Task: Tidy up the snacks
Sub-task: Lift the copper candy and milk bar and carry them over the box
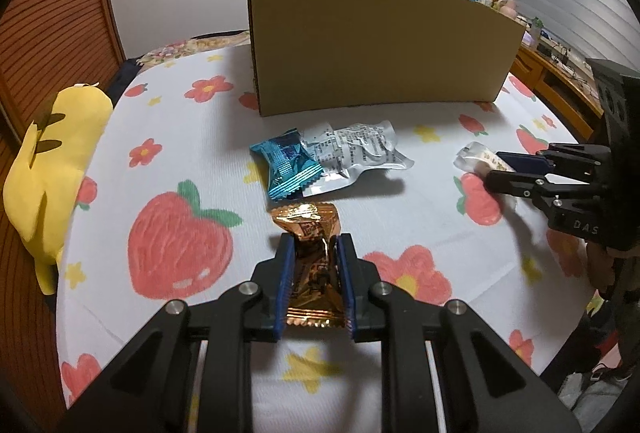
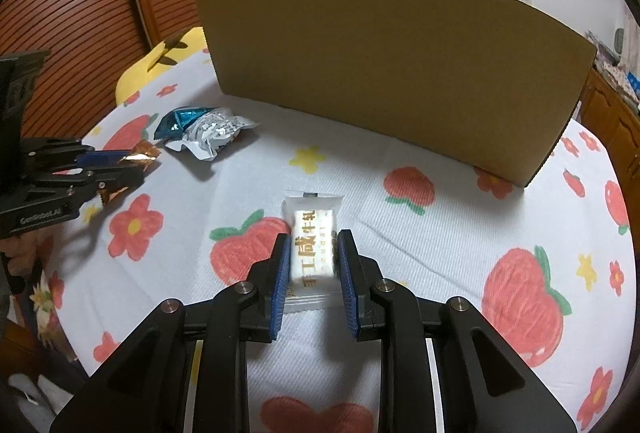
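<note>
the left tool (image 1: 313,257) is clamped on a gold-wrapped snack (image 1: 310,265) just above the fruit-print bedsheet (image 1: 168,161), its blue pads squeezing the wrapper. the right tool (image 2: 312,257) grips a white nougat packet (image 2: 313,245). a blue snack (image 1: 285,163) overlaps a silver packet (image 1: 360,149) near the front of the cardboard box (image 1: 376,41). a yellow plush (image 1: 52,161) lies at the sheet's left edge.

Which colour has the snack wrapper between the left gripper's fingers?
Shiny copper-orange wrapper, seen best in the left wrist view.
</note>
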{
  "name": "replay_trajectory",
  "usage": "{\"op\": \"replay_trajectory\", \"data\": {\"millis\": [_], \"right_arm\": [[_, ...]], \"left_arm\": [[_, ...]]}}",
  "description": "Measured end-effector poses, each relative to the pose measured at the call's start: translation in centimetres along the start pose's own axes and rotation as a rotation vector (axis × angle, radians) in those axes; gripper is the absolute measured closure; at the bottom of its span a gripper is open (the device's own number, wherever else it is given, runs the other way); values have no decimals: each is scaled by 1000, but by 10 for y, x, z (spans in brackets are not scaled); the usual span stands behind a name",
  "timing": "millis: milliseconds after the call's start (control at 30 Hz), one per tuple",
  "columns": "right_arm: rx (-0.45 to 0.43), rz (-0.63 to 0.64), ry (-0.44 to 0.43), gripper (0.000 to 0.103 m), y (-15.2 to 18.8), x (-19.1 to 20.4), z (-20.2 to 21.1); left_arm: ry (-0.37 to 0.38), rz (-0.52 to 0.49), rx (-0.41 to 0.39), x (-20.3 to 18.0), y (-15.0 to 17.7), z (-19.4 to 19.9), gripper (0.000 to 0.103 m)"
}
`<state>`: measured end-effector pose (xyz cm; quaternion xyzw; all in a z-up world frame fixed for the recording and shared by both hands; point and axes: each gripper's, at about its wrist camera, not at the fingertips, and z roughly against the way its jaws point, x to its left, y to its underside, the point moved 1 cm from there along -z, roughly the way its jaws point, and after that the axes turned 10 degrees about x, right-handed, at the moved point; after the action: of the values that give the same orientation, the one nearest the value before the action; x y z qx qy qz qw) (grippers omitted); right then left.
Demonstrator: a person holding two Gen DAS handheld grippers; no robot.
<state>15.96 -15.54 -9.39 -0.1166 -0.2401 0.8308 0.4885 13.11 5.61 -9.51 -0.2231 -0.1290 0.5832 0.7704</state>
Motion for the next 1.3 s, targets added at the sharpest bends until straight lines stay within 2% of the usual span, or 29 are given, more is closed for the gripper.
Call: {"op": "replay_trajectory", "data": {"millis": [767, 1067, 1300], "right_arm": [[-13, -7, -12, 83, 2, -1, 2], [-77, -18, 3, 83, 6, -6, 20], [-132, -28, 26, 83, 6, -13, 48]], "left_arm": [[11, -42, -96, -26, -15, 21, 84], [15, -39, -134, -31, -24, 29, 84], [13, -22, -206, -32, -39, 45, 84]]}}
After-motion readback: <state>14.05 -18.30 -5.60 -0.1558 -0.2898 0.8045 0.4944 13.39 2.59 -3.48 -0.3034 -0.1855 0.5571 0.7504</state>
